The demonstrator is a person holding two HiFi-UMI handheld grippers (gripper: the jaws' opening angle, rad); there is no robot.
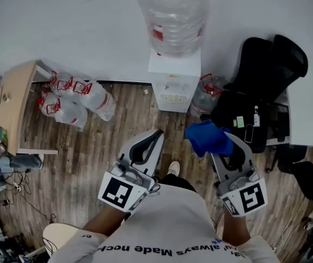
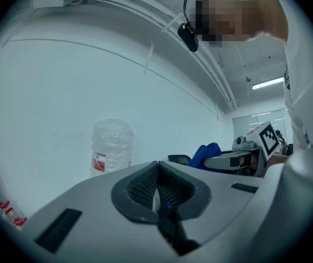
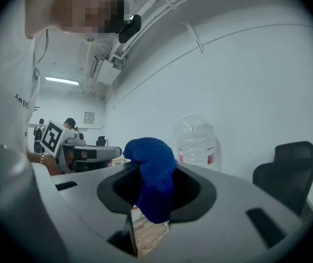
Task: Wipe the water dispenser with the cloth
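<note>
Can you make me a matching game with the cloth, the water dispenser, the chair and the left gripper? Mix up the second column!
Column one:
1. cloth
2. water dispenser
3. chair
4. left gripper

Column two:
A. black, to the right of the white machine
B. fingers shut, holding nothing
C. blue, held in the right gripper
D. white, under the big bottle

Pairs: 1-C, 2-D, 3-A, 4-B
</note>
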